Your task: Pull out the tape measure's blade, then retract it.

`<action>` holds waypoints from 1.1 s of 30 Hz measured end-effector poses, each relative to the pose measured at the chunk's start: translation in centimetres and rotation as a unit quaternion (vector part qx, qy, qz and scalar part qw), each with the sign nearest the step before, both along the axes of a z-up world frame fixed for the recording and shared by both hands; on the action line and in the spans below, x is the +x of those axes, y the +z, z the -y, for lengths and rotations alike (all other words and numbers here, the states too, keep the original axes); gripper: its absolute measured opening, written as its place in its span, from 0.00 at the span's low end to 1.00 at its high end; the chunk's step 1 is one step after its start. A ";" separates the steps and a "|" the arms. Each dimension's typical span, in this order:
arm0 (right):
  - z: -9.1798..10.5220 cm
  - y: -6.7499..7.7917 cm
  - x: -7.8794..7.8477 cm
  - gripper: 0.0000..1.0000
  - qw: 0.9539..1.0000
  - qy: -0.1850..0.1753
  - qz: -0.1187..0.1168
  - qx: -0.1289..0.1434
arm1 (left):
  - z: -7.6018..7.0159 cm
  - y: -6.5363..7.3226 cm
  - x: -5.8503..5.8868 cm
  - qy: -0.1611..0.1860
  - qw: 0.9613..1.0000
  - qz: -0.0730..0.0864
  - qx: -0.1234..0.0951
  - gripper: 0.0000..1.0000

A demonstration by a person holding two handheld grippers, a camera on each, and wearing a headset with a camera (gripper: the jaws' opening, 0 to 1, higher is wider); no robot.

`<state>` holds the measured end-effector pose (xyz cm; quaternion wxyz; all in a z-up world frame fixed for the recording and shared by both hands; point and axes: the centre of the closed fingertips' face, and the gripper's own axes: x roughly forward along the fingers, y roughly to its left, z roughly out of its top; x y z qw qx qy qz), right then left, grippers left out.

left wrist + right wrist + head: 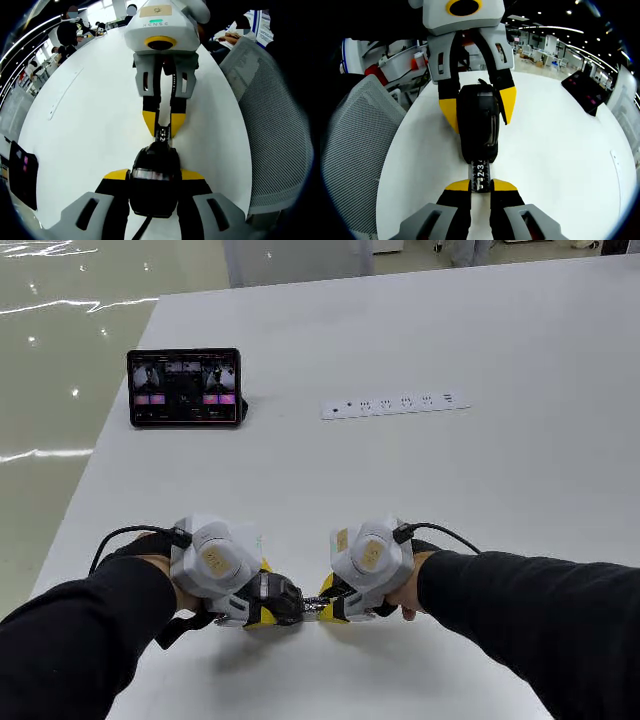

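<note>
Head view looked down on a white table (420, 470), with both grippers low in the frame near six o'clock, pointed tip to tip. The left gripper (266, 602), toward seven o'clock, had its jaws clamped on the black case of the tape measure (280, 596). The right gripper (331, 608), toward five o'clock, had its jaws pinched together on the blade (312, 607). A short length of blade bridged the small gap between the case and that gripper's yellow tips.

In the left gripper view the case sat between the yellow-tipped jaws at six o'clock. The right gripper reached in from twelve o'clock with the blade end held between its tips.

In the right gripper view the blade lay at six o'clock, its printed 1, 2 and 3 showing just ahead of the closed jaws. The case lay beyond it toward twelve o'clock, gripped on both sides by the left gripper. A mesh chair (355, 150) stood at nine o'clock.

Back in the head view, a tablet (185, 387) stood at ten o'clock and a power strip (395, 404) lay at one o'clock, both well apart from the grippers.
</note>
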<state>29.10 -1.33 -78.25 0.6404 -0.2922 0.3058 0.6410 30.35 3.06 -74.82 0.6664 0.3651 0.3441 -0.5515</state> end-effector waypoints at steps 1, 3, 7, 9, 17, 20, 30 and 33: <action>0.0 0.0 0.0 0.10 1.000 -0.001 0.000 -0.001 | 0.0 0.0 0.0 0.001 1.000 0.000 -0.001 0.31; 0.3 0.0 0.0 0.10 1.000 -0.002 0.000 -0.003 | 0.0 0.0 0.0 0.001 1.000 0.000 -0.001 0.31; 0.8 0.0 0.1 0.10 1.000 -0.006 0.000 -0.006 | 0.0 0.0 0.0 0.001 1.000 0.000 -0.001 0.31; 0.9 -0.1 0.0 0.10 1.000 -0.006 0.000 -0.006 | 0.0 0.0 0.0 0.002 1.000 0.001 -0.001 0.31; 1.6 0.1 0.0 0.10 1.000 -0.010 -0.002 -0.006 | 0.1 0.1 -0.1 0.004 1.000 0.001 -0.005 0.31; 1.8 0.2 0.0 0.10 1.000 -0.010 -0.003 -0.006 | 0.1 0.1 -0.1 0.003 1.000 0.000 -0.005 0.31; 2.5 0.3 0.0 0.10 1.000 -0.012 -0.004 -0.009 | 0.1 0.0 0.0 0.004 1.000 0.000 -0.004 0.31; 2.9 0.3 0.0 0.10 1.000 -0.011 -0.003 -0.012 | 0.1 0.0 0.0 0.004 1.000 0.001 -0.003 0.31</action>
